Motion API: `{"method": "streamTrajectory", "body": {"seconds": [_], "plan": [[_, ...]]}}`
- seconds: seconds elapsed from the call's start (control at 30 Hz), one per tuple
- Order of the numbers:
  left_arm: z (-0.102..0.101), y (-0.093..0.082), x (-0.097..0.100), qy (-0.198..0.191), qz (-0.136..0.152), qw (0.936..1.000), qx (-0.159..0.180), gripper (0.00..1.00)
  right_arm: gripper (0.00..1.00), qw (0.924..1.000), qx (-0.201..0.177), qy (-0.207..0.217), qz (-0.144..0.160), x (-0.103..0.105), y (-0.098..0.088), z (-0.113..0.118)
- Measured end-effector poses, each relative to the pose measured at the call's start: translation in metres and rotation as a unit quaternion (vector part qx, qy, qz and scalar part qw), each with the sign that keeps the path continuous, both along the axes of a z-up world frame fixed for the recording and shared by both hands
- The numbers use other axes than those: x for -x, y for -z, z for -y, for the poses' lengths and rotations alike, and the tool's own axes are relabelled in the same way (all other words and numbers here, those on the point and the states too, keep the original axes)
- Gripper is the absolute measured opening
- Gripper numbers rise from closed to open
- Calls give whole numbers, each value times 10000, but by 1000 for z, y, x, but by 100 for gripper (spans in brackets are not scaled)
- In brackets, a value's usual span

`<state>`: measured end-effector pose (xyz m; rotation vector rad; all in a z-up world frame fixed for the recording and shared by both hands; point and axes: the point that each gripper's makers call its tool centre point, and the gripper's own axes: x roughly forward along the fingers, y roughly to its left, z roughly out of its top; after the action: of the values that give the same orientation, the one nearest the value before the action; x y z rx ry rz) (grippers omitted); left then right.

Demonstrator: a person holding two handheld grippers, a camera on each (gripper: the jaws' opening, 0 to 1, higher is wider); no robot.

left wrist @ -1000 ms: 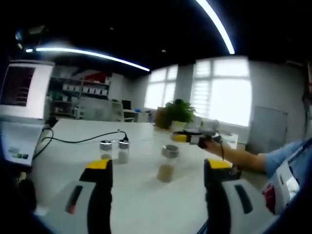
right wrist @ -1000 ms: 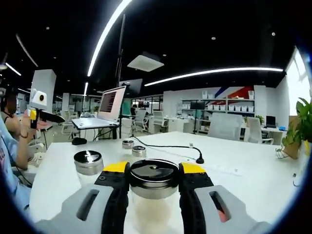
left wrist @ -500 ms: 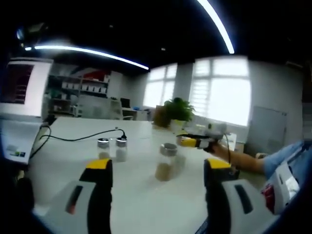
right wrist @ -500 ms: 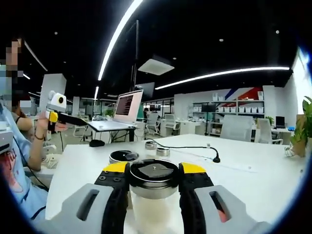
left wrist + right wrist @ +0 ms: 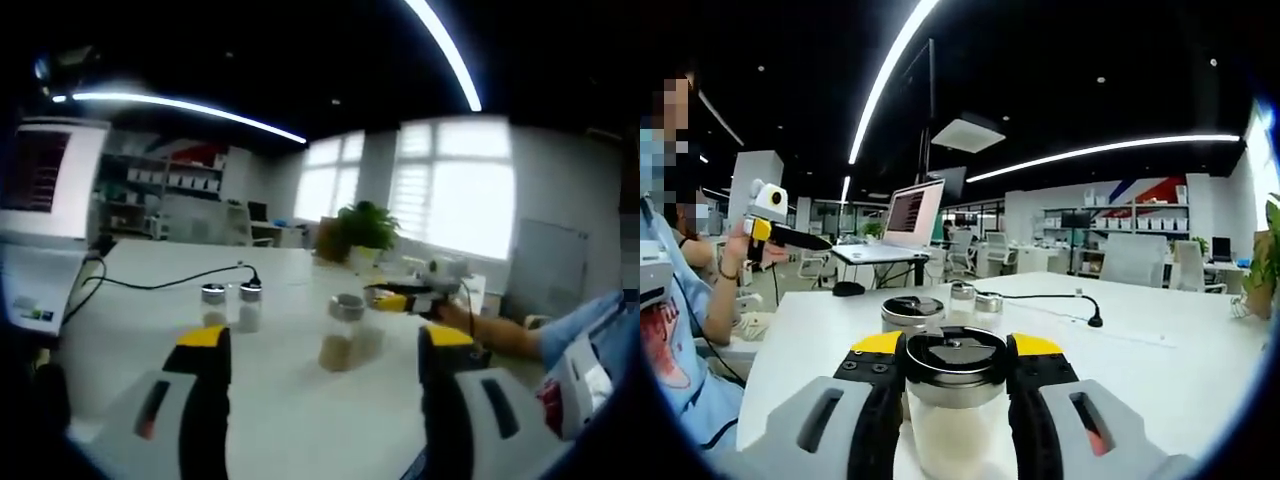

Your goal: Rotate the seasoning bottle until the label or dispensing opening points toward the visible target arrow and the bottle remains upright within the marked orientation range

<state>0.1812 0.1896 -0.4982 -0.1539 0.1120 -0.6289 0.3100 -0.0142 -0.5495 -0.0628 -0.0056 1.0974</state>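
Right gripper [image 5: 955,375] pinching the seasoning bottle [image 5: 955,400] upright over the white table [image 5: 1160,370].
We see the left gripper [image 5: 325,345] spread wide, holding nothing; bottle label direction seems unreadable.

You are in an open-plan office: behind the white surface [image 5: 1160,370] stand a laptop [image 5: 908,212], desk chairs [image 5: 962,252] and shelving [image 5: 1140,222].

No text reads clearly — the laptop screen [image 5: 908,212] is blurred.
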Motion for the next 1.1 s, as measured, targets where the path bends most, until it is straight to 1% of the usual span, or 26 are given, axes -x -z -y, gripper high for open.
{"method": "streamTrajectory", "body": {"seconds": [0.07, 0.13, 0.37, 0.43, 0.5, 0.6, 0.77, 0.8, 0.9, 0.93, 1.0, 1.03, 1.07, 1.1], "plan": [[0, 0, 0, -5, -3, 10000, 2, 81, 39, 10000, -4, -58, 12, 3, 3, 1], [0, 1, -1, -11, -19, 10000, 1, 81, 39, 9999, -49, -91, -89, 4, 3, 2], [4, 1, 1, 55, -19, 10000, -14, 81, 39, 9998, -147, -132, -87, 2, 4, 0], [4, 2, 1, 50, -25, 10000, -19, 81, 40, 9998, -134, -123, -85, 1, 4, 0], [4, 2, 1, 38, -30, 10000, -16, 81, 40, 9998, -96, -66, -147, 0, 3, -1], [2, 1, 1, 17, -15, 10000, -8, 81, 40, 9999, -8, -51, -116, 1, 4, -2], [2, 2, 2, 11, -20, 10000, -11, 81, 40, 9999, 13, -47, -93, 0, 5, -1], [2, 2, 2, 16, -24, 10000, -11, 81, 40, 10000, 37, -57, -59, 0, 5, -1], [3, 2, 2, 30, -28, 10000, -4, 81, 41, 9987, 375, -137, 324, 2, 8, 0], [3, 1, 3, 35, -12, 10000, -9, 81, 42, 9979, 424, -134, 474, 2, 8, -1], [4, -1, 4, 45, 51, 10000, -52, 81, 44, 9980, 354, -77, 525, 3, 5, 1], [4, -1, 4, 48, 63, 9999, -60, 81, 48, 9985, 246, -1, 497, 2, 2, 2], [4, -2, 5, 51, 70, 9999, -57, 81, 54, 9994, 120, 82, 310, 1, 1, 4], [4, -2, 5, 53, 71, 10000, -45, 81, 59, 9997, 86, 149, 170, 0, 2, 7]]}}
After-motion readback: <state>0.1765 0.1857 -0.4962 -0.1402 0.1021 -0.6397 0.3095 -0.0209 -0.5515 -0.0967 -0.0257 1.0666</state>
